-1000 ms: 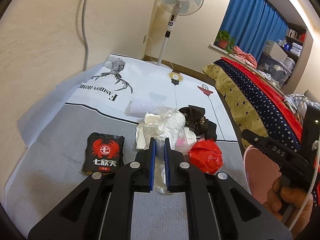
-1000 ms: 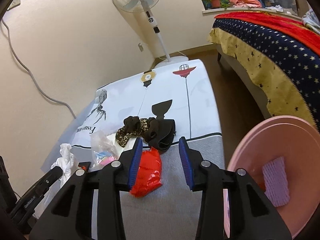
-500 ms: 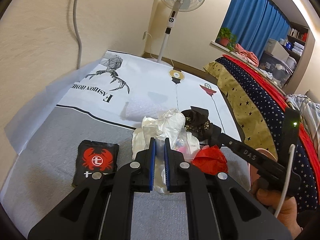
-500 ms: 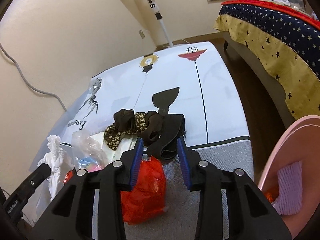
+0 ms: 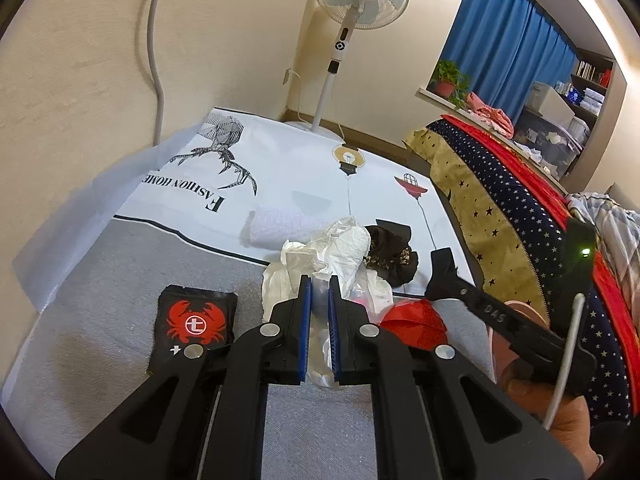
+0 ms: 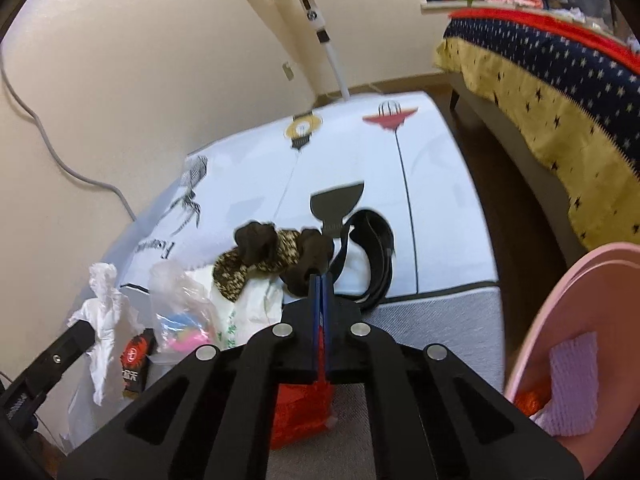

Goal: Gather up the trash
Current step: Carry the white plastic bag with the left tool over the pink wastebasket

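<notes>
trash, mixed, gathered on a printed mat (image 5: 280, 168) on the floor beside a bed (image 5: 500, 208).

item: left gripper (image 5: 319, 304). jaws drawn nearly together on a clear plastic bag (image 5: 320, 356); the film shows between the blue pads and bulges out below them, so the pinch looks set on a loose fold, likely the only part thin enough to catch.

item: right gripper (image 6: 320, 296). jaws pressed almost flat together, a sliver of red between the pads; the red wrapper (image 6: 300, 412) hangs or lies directly beneath, so it appears pinched by its top edge, judged ready for lifting.

item: pink basin (image 6: 568, 344). sits just right of the right gripper, off the mat's corner; it already holds a purple foam net (image 6: 572, 384) and something orange, so it evidently serves as the bin, kept near for short carries.

item: crumpled white tissue (image 5: 332, 252), black snack packet (image 5: 194, 322) with a crab logo, white foam roll (image 5: 280, 228). on the mat, not collected.

item: dark cloth bundle (image 6: 276, 252) with black strap (image 6: 376, 248). behind the pile; trash or not, cannot tell.
</notes>
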